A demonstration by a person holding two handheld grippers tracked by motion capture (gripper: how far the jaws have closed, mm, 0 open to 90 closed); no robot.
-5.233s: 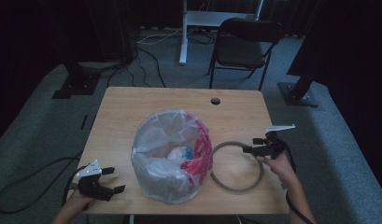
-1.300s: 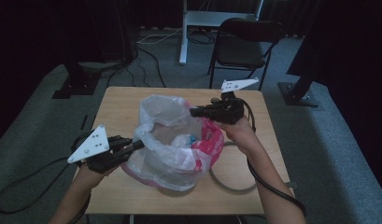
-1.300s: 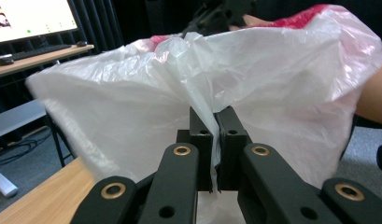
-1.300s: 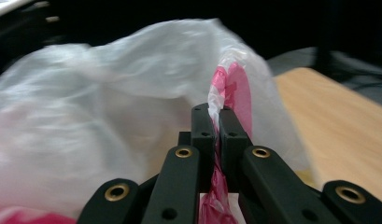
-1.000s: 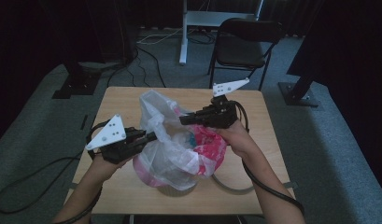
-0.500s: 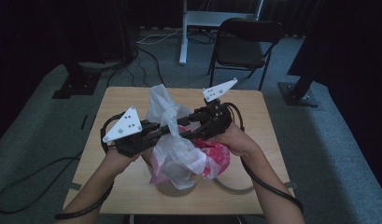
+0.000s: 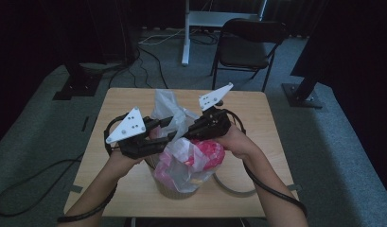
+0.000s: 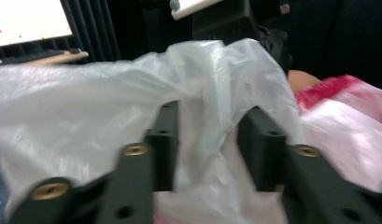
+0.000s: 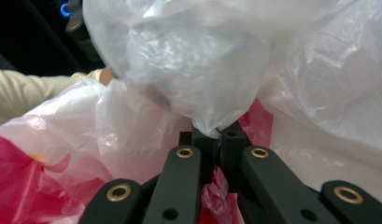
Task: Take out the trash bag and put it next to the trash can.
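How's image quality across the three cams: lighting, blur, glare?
High view: dim, dark surround, plastic bag and table still readable. Left gripper view: soft motion blur on the bag film, with a blown-out bright panel top left. Right gripper view: sharper on the right tongs, bright bag film washed out near the top.

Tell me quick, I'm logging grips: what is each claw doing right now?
Left claw: jaws apart, just opening, clear plastic bag draped between them.
Right claw: just closed, pinching the bag's plastic.

I see a dim room with grey carpet [image 7: 333, 142], dark curtains behind, a black folding chair [image 7: 245, 45] past the wooden worktop [image 7: 257, 109], and cables [image 7: 148, 47] across the floor.
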